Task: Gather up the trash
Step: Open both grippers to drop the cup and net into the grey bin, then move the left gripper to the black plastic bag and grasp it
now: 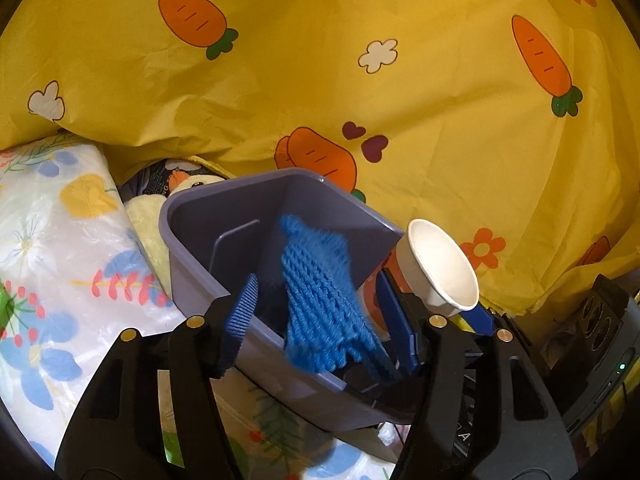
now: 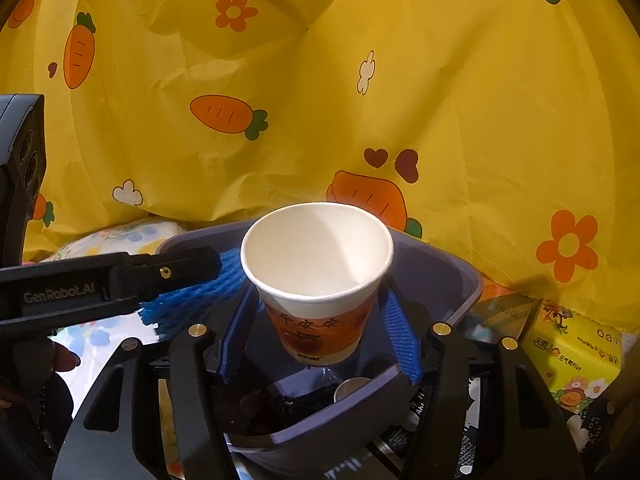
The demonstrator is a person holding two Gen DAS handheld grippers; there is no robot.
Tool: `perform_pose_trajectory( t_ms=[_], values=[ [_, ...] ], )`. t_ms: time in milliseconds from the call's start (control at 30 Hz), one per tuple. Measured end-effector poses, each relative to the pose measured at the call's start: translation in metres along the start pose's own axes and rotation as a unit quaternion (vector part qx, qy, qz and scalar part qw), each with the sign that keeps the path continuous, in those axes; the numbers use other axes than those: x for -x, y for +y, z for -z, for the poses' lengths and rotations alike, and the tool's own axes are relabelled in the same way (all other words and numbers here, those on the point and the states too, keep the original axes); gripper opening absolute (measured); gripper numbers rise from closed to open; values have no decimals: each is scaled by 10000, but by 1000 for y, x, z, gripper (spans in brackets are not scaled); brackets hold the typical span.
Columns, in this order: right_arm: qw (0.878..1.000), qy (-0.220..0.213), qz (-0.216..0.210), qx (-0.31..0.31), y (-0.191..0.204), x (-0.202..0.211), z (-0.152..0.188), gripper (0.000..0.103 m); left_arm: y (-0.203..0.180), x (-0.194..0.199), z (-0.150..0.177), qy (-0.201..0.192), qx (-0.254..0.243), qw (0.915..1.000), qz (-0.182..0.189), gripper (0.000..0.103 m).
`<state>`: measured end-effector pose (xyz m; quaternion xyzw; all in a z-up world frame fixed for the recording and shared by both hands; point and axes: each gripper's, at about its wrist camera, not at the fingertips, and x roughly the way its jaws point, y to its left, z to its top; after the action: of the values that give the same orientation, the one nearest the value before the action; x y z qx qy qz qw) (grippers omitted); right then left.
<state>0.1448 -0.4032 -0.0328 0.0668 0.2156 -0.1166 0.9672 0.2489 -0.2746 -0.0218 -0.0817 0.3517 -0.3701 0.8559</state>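
A grey-purple bin (image 1: pixel 192 248) (image 2: pixel 460 276) stands below both grippers. My left gripper (image 1: pixel 320 320) is open over it; a blurred blue foam net (image 1: pixel 320 292) hangs between its fingers, touching neither pad clearly. The net also shows in the right wrist view (image 2: pixel 192 300) beside the left gripper's finger (image 2: pixel 160 276). My right gripper (image 2: pixel 320 328) is shut on a white paper cup (image 2: pixel 316 256) with an orange band, held upright over the bin. The cup shows in the left wrist view (image 1: pixel 440 264) at the bin's right rim. Dark trash (image 2: pixel 288 404) lies in the bin.
A yellow carrot-print sheet (image 1: pixel 360 80) (image 2: pixel 440 100) fills the background. A floral plastic-wrapped bundle (image 1: pixel 52 240) and a plush toy (image 1: pixel 148 216) lie left of the bin. A yellow tissue pack (image 2: pixel 572 352) lies right of the bin.
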Motion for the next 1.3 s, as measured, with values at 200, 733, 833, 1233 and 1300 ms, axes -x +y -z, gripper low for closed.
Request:
perform_pose_trajectory(
  t_ms=[200, 733, 833, 1233, 1300],
  values=[
    [10000, -12, -20, -53, -1, 2, 0, 71, 12, 26, 3, -298, 137, 9991, -261, 81],
    [9989, -457, -139, -7, 30, 52, -6, 75, 54, 115, 38, -790, 397, 9810, -1727, 83],
    [9984, -467, -302, 62, 45, 60, -4, 76, 68, 139, 49, -847, 532, 9711, -2168, 83],
    [9876, -172, -1459, 555, 142, 63, 13, 82, 137, 235, 109, -972, 1030, 8997, -4128, 83],
    [9843, -113, -1640, 639, 160, 63, 15, 84, 152, 247, 117, -940, 1120, 8909, -4300, 83]
  ],
)
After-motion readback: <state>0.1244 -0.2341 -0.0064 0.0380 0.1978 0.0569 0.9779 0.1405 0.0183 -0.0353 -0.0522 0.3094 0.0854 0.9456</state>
